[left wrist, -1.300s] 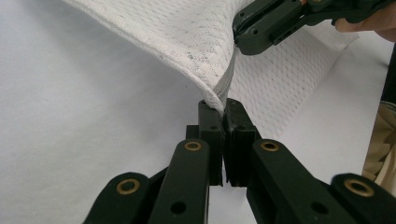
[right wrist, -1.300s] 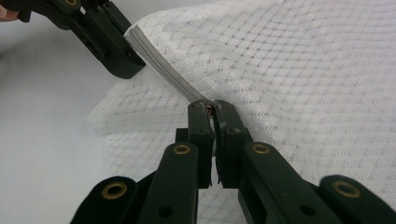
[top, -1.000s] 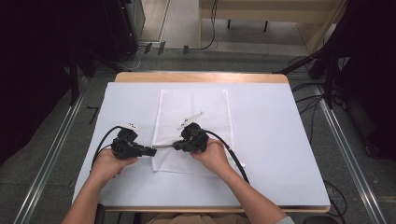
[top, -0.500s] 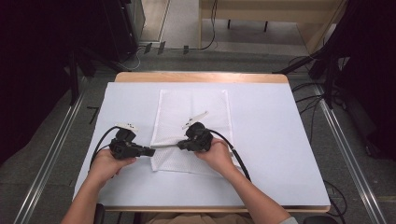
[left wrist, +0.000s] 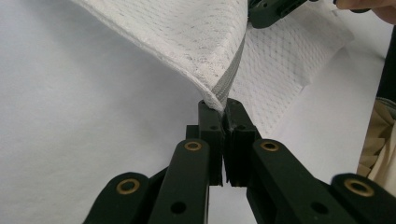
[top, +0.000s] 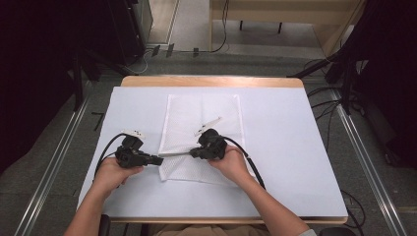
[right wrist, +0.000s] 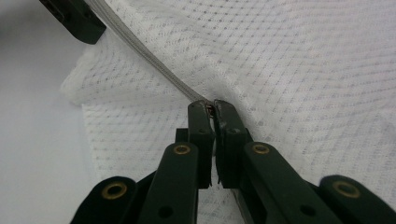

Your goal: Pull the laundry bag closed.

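Observation:
A white mesh bag [top: 204, 115] lies flat in the middle of the white table cover [top: 295, 147]. A grey zipper [top: 176, 155] runs along its near fold, stretched taut between the two grippers. My left gripper [top: 160, 160] is shut on the bag's left corner at the zipper's end [left wrist: 223, 108], and the mesh [left wrist: 187, 37] lifts up from it. My right gripper [top: 193, 153] is shut on the zipper [right wrist: 149, 63] where the track ends at its tips [right wrist: 211, 108]; a small pull seems pinched there.
A small white strip [top: 207, 126] lies on the bag beyond my right gripper. The wooden table edge [top: 211, 81] runs along the far side. Black stands and cables crowd the floor around the table.
My right gripper has edged slightly to the right along the zipper line. The left gripper has stayed put, still holding the corner.

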Motion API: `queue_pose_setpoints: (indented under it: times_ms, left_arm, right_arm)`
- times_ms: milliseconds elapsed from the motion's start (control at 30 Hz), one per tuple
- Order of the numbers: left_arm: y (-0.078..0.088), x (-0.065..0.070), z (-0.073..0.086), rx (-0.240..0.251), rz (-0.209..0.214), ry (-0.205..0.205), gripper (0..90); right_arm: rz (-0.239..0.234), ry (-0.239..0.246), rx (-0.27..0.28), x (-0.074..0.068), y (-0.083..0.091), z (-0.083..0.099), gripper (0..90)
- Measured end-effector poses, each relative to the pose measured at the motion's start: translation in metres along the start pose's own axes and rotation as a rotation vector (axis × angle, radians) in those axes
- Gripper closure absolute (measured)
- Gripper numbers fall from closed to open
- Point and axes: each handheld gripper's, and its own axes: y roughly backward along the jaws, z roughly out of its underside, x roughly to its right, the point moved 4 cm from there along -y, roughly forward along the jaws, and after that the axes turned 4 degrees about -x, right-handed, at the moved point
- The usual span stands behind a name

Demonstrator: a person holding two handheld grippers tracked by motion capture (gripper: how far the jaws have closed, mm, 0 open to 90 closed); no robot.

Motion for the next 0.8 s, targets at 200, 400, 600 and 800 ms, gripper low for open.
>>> queue_pose_setpoints:
  times_ms: [200,400,600,800]
  left_arm:
    - [0.0,0.0,0.0,0.001,0.0,0.002,88.2]
    - [0.001,-0.001,0.001,0.0,0.003,0.002,88.2]
    - [0.001,-0.001,0.001,-0.003,0.003,0.001,88.2]
    - [0.001,0.0,0.002,-0.002,0.006,0.006,88.2]
  right_arm:
    - [0.001,-0.005,0.004,0.004,0.003,0.004,88.3]
    - [0.008,0.002,0.007,0.004,0.006,0.006,88.3]
    - [0.019,0.005,-0.003,0.006,0.008,0.008,88.3]
    - [0.027,-0.01,-0.008,0.011,0.011,0.014,88.3]
